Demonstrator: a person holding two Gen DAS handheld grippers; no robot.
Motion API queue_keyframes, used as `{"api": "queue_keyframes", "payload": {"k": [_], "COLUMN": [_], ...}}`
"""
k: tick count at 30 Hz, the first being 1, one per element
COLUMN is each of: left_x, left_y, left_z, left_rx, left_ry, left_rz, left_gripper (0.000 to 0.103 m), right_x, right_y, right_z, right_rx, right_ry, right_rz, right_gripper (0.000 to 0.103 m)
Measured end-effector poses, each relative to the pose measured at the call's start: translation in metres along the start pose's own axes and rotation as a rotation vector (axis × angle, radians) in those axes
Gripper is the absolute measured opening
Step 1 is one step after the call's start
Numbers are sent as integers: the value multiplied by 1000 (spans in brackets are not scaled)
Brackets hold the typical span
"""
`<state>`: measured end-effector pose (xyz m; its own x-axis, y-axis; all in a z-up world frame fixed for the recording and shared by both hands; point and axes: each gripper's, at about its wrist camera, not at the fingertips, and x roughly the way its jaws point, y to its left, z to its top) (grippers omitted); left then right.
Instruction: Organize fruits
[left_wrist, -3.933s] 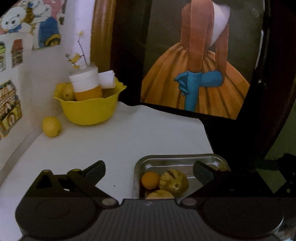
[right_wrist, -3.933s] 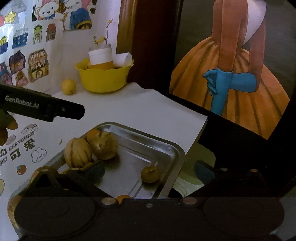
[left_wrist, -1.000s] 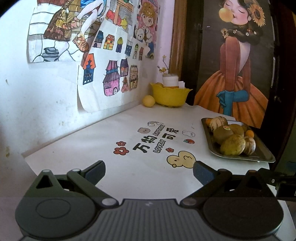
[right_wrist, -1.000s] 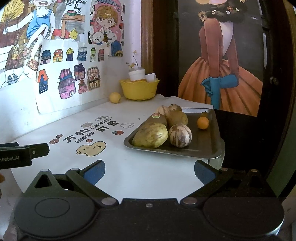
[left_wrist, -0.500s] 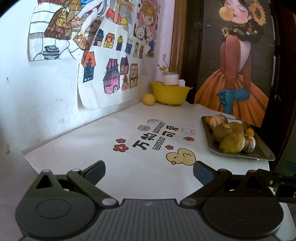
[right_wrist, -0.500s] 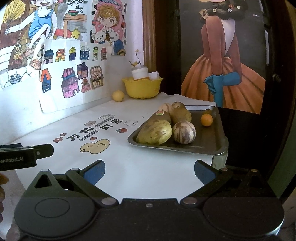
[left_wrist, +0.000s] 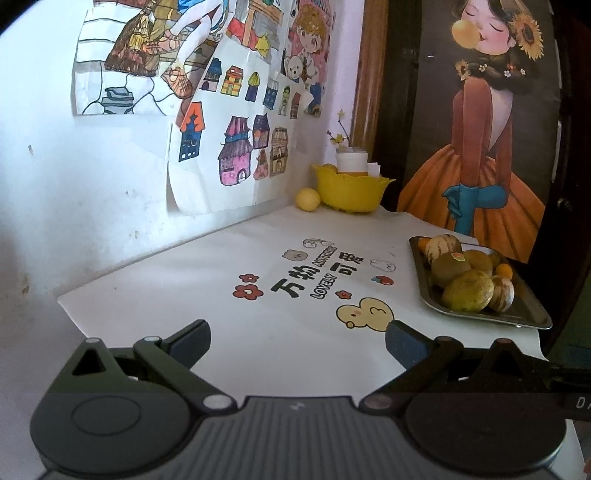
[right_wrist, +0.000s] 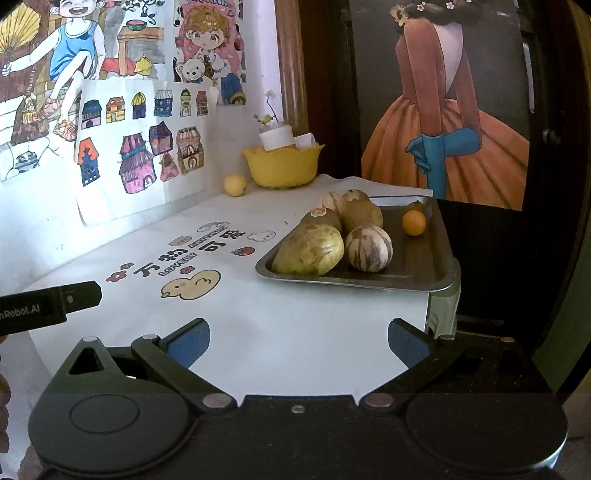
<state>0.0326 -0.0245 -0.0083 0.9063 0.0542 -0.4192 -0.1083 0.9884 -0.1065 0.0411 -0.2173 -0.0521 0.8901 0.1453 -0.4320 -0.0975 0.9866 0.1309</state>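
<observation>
A white desk (right_wrist: 280, 332) filled most of both views, its cover printed with a yellow duck, small flowers and lettering. Children's drawings (right_wrist: 140, 147) of colourful houses hung on the wall at 10 o'clock, and a poster of a girl in an orange dress (right_wrist: 443, 147) stood at 1 o'clock.

A metal tray (right_wrist: 424, 269) sat on the desk at 2 o'clock from the right gripper, near the desk's right edge. It held the fruits: a large yellow-green mango (right_wrist: 308, 250) at the near end, touching a striped round melon (right_wrist: 368, 248) just to its right. Behind them lay a brown fruit with a sticker (right_wrist: 320, 218), a second brown fruit and more striped ones. A small orange (right_wrist: 413, 222) sat apart towards the tray's far right.

A yellow bowl (right_wrist: 282, 166) stood in the far corner at 12 o'clock, holding a white and orange jar (right_wrist: 276, 138). A lemon (right_wrist: 235, 184) lay on the desk just left of the bowl.

The left gripper (left_wrist: 297, 338) hovered over the desk's near edge, fingers spread wide and empty. The right gripper (right_wrist: 298, 338) hovered likewise, fingers wide apart, holding nothing, well short of the tray
</observation>
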Motion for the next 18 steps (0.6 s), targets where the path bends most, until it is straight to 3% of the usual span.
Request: {"api": "queue_keyframes", "payload": {"k": [7,18], "left_x": [2,5], "left_y": [1,1], "left_z": [0,-2], "left_rx": [-17,-13], "left_ry": [17,25], "left_rz": [-35,-20], "left_gripper": [102,102], "right_x": [2,7], "right_y": [1,3], "right_z": [-1,-3], "right_rx": [1,9], "right_ry": [16,38], "right_rz": [5,17], "right_gripper": [102,102]}}
